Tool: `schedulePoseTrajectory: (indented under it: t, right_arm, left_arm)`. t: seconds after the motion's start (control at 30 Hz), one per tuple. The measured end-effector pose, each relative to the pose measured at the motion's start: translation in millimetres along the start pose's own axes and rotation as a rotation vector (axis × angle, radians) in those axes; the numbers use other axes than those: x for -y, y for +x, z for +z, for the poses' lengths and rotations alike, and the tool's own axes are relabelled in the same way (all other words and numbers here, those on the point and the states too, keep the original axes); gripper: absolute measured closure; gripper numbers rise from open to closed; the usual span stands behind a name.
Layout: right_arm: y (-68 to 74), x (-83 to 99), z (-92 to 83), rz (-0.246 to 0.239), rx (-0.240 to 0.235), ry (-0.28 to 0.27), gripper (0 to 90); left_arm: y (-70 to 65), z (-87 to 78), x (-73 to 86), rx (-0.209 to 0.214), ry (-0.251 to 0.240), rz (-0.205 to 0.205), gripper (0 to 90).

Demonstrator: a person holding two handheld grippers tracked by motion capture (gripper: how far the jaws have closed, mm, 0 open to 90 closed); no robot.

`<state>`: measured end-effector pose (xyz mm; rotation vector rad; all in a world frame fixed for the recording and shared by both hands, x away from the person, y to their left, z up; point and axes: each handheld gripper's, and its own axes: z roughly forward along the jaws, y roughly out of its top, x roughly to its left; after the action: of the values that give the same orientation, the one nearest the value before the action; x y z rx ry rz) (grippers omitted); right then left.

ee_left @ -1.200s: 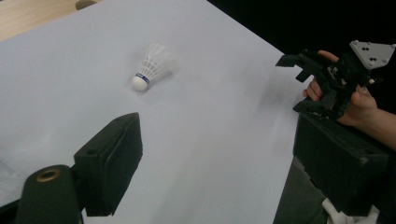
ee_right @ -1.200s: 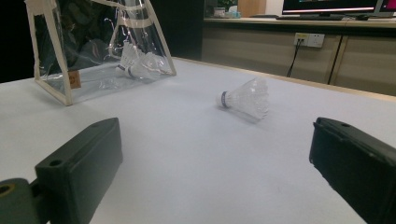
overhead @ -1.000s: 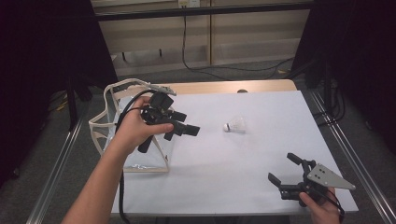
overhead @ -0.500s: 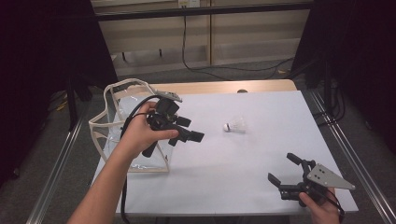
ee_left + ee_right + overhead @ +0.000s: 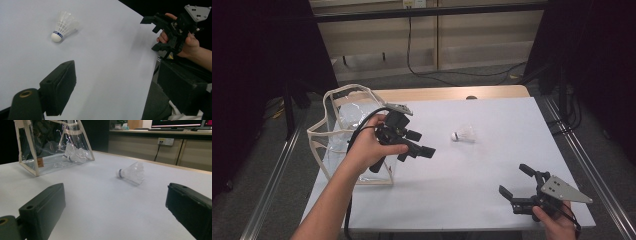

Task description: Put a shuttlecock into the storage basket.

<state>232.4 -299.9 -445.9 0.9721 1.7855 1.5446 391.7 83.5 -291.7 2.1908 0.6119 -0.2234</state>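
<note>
On the white worktop [image 5: 492, 165], high view: a shuttlecock [image 5: 463, 135] lies on its side near the middle, touching nothing. Left gripper [image 5: 419, 145] is held above the worktop just beside a clear bag [image 5: 343, 145] at the left edge, jaws wide apart and empty, aimed toward the shuttlecock but well short of it. Right gripper [image 5: 518, 181] sits low at the near right corner, jaws spread, nothing between them. Left gripper view: shuttlecock [image 5: 62, 27] up ahead, cork end nearer the camera, well clear of both black jaws; right gripper [image 5: 156, 33] in a hand farther off. Right gripper view: shuttlecock [image 5: 131, 173] lies beyond the open jaws; clear bag [image 5: 53, 145] stands behind, another shuttlecock [image 5: 76, 155] inside it.
</note>
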Motion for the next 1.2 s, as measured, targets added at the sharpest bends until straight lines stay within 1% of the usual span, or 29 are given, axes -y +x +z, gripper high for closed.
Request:
schedulePoseTrajectory:
  t: [0.2,0.27,0.3,0.47,0.5,0.57,0.63,0.73,0.87,0.93,0.97,1.0,1.1,1.2]
  right_arm:
    - [0.0,0.0,0.1,-0.002,-0.001,0.000,2.4]
    - [0.1,-0.1,-0.1,0.001,0.000,0.001,2.4]
    - [-0.1,0.0,-0.2,-0.001,0.001,0.001,2.4]
    - [0.2,0.0,0.0,0.000,-0.001,-0.001,2.4]
    - [0.2,-0.1,-0.1,0.000,0.000,0.001,2.4]
    - [0.1,-0.1,-0.3,0.001,0.000,0.001,2.4]
    - [-0.3,0.0,-0.4,-0.002,0.001,0.002,2.4]
    - [0.3,-0.2,-0.3,0.002,0.000,0.001,2.4]
    - [-0.1,0.0,0.1,-0.003,-0.001,0.000,2.4]
    - [0.2,-0.1,-0.1,0.000,0.000,0.001,2.4]
    - [0.2,-0.1,0.0,0.000,0.001,0.000,2.4]
    - [0.2,-0.1,-0.1,0.000,0.001,0.000,2.4]
    - [-0.1,0.1,0.1,-0.002,-0.001,0.000,2.4]
    - [0.1,0.0,-0.1,-0.002,0.001,0.002,2.4]
  left_arm:
    - [0.1,7.5,4.7,0.011,0.008,-0.002,16.0]
    - [0.2,9.7,6.4,0.002,0.015,0.000,16.0]
    - [1.2,10.9,7.6,0.014,0.014,-0.003,16.0]
    - [3.8,16.5,13.2,0.011,0.013,-0.012,16.0]
    - [4.2,18.3,14.9,0.016,0.005,-0.019,16.0]
    - [5.0,20.6,16.8,0.011,0.012,-0.018,16.0]
    - [5.2,22.8,18.4,-0.014,0.015,-0.013,16.0]
    - [5.4,26.2,20.0,-0.005,0.003,-0.017,16.0]
    - [5.1,31.8,22.3,-0.005,0.006,-0.014,16.0]
    - [4.4,34.6,23.3,-0.017,0.004,-0.015,15.9]
    - [4.5,35.7,23.6,-0.029,0.007,-0.008,15.9]
    - [5.1,37.0,24.1,-0.024,0.000,-0.009,15.9]
    - [6.1,41.3,25.4,-0.029,-0.011,-0.014,15.5]
    - [7.1,45.6,26.7,-0.050,-0.010,-0.013,15.3]
